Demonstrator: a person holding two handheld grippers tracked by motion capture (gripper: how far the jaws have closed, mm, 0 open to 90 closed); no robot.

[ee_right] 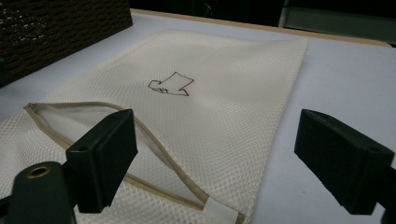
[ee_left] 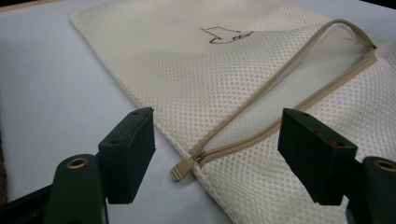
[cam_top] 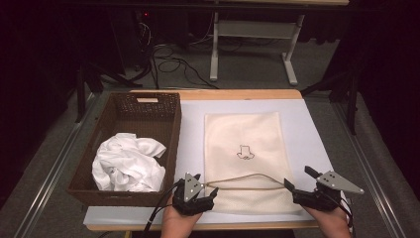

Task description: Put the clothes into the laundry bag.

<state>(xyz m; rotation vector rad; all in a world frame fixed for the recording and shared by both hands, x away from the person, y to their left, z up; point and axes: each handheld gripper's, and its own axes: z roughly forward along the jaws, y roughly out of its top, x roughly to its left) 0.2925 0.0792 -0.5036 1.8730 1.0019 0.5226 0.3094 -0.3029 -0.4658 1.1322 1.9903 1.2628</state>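
Note:
A cream mesh laundry bag (cam_top: 245, 144) with a small drawn emblem lies flat on the white mat. Its zipper (cam_top: 247, 182) runs across the near end and gapes open. My left gripper (cam_top: 204, 191) hovers at the bag's near left corner, jaws open, with the zipper pull (ee_left: 183, 168) lying between them untouched. At the near right corner my right gripper (cam_top: 300, 179) is open too, its jaws astride the zipper's closed end (ee_right: 219, 212). In the brown wicker basket (cam_top: 168, 144) on the left lies a crumpled white garment (cam_top: 128, 162).
The white mat (cam_top: 193, 148) covers a wooden table, whose far edge (cam_top: 237, 94) shows behind. Beyond the table are cables and a white desk frame (cam_top: 252, 44) on the floor. Metal rails (cam_top: 54, 158) run along both sides.

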